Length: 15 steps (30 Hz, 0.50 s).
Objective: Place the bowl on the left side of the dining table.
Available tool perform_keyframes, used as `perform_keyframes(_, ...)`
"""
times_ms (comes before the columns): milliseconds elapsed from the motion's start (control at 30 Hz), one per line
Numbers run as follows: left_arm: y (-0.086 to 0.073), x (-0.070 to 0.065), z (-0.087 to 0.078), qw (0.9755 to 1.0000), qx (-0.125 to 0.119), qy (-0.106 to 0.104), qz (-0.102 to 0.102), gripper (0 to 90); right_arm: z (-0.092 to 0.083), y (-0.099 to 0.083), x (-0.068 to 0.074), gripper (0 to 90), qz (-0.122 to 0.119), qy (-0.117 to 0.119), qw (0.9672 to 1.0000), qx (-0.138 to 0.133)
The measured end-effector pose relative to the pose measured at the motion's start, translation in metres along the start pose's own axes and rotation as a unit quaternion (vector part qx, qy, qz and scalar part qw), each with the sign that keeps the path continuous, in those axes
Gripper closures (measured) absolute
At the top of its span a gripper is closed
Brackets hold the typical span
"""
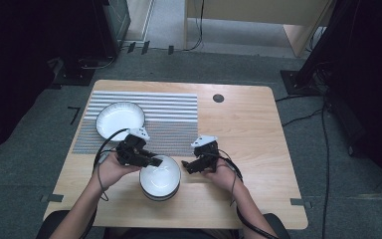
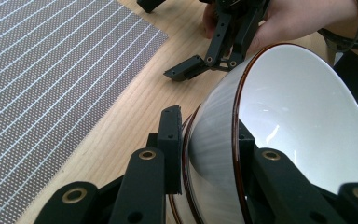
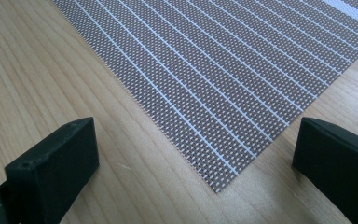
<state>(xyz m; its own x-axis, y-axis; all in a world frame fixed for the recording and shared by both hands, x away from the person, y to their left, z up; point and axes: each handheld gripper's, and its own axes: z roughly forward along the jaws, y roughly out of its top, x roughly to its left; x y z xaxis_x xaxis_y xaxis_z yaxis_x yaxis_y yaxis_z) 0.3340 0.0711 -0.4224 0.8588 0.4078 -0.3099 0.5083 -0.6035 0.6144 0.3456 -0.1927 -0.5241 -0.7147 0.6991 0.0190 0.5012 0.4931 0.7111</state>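
Wood counter [image 1: 248, 124] w/ striped mat [image 1: 144, 122] at far left. Plate [image 1: 120, 119] on mat. Bowl stack [image 1: 160, 178] just near-side of mat; left gripper [image 1: 151, 161] jaws clamped on top bowl's rim. Right gripper [image 1: 191, 165] beside bowls, jaws wide apart.

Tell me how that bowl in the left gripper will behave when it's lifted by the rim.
The bowl looks glazed and glossy, so it may slip in the left gripper, whose jaws pinch just its thin rim. It is probably rigid and breakable. It already sits tilted on a second bowl, so it could swing.
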Motion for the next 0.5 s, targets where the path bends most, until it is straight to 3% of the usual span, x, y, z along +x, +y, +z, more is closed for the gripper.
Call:
perform_keyframes(200,0.0029,0.003,-0.0043,0.9996,-0.017,-0.022,-0.008,77.2,-0.0014,-0.0015,0.0007,0.0,0.003,-0.003,1.0,-0.001)
perform_keyframes(367,0.0038,0.0006,-0.0048,0.9995,-0.004,-0.03,-0.003,76.9,-0.0018,-0.0018,0.0007,0.0,0.004,-0.004,1.0,-0.001)
perform_keyframes(500,0.005,-0.0008,-0.0065,0.9994,-0.008,-0.033,-0.001,76.5,-0.0018,-0.0018,0.0007,0.0,0.004,-0.004,1.0,-0.001)
